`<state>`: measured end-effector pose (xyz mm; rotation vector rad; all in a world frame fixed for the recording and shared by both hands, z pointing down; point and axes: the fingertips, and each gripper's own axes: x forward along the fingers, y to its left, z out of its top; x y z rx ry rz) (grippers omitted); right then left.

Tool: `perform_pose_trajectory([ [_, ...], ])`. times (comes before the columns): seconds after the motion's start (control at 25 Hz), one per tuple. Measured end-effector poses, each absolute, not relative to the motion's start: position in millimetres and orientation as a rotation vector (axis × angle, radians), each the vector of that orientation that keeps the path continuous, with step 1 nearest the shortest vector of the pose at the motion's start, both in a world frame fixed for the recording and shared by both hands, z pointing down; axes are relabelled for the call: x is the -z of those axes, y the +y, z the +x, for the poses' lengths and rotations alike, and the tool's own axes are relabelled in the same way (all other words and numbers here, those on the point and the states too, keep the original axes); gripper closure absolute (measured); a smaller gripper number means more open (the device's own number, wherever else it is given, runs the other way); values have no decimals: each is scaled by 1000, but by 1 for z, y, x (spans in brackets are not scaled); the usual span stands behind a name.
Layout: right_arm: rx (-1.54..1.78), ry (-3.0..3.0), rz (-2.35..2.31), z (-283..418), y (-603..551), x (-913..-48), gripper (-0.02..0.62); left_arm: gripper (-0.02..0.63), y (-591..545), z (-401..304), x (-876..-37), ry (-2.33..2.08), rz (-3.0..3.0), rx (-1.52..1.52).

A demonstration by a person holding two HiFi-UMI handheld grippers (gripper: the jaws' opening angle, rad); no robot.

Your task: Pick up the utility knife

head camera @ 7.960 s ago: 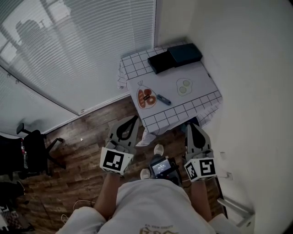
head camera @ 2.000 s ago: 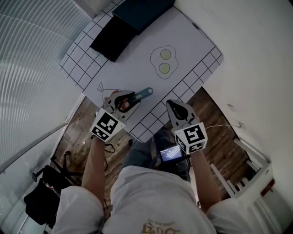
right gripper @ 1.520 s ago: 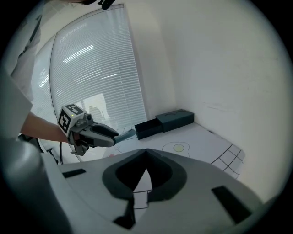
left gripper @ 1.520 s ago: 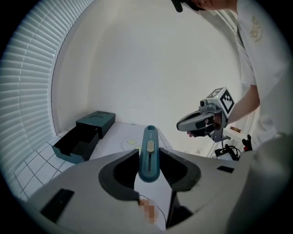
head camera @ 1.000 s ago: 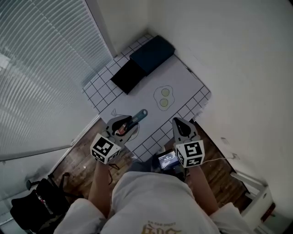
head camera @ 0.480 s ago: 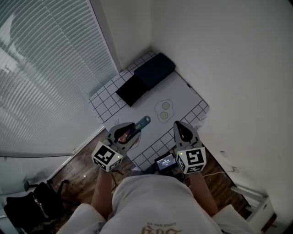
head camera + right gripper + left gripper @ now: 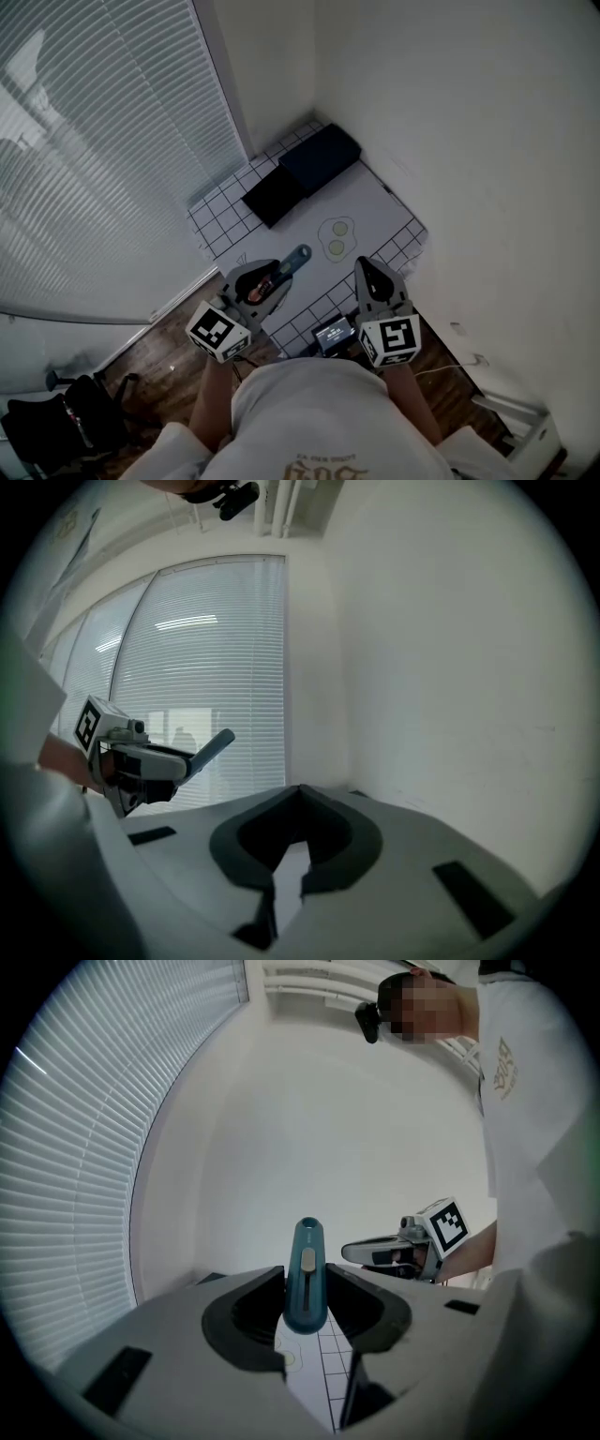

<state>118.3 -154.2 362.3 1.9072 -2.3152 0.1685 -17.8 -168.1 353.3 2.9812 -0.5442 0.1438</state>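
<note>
Utility knife [image 7: 289, 262]: I count one. In the head view it is clamped in the left gripper [image 7: 270, 277] and held in the air over the near edge of the table [image 7: 386, 201], with its teal end poking out past the jaw tips. The right gripper [image 7: 366, 266] hangs just beside it, jaws drawn together on nothing. The table is tucked into a corner, with the white wall [image 7: 469, 141] along its right and far sides and the window blinds [image 7: 94, 150] to its left. The open room I have is the wood floor [image 7: 159, 337] at the near left. Two dark cases lie side by side at the far end of the table, one black case [image 7: 273, 195] and one dark blue case [image 7: 321, 157]. Both are well apart from the grippers.

In the left gripper view, the knife [image 7: 306, 1279] stands between the two jaws of the left gripper [image 7: 306, 1290], and the pads press on its sides. The right gripper [image 7: 380, 1252] shows beyond it on the right, and the blinds [image 7: 75, 1147] curve along the left.

In the right gripper view, the jaw tips of the right gripper [image 7: 300, 793] meet and hold nothing. The left gripper [image 7: 145, 761] shows at the left with the knife [image 7: 214, 745] sticking out of it. Blinds [image 7: 206, 667] are ahead and bare wall [image 7: 450, 667] is on the right.
</note>
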Motion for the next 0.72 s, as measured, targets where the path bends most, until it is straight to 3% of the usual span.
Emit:
perform_pose_trajectory([
  [0.72, -163, -2314, 1901, 118, -169, -362, 589, 462, -176, -24, -356, -569, 2959, -107],
])
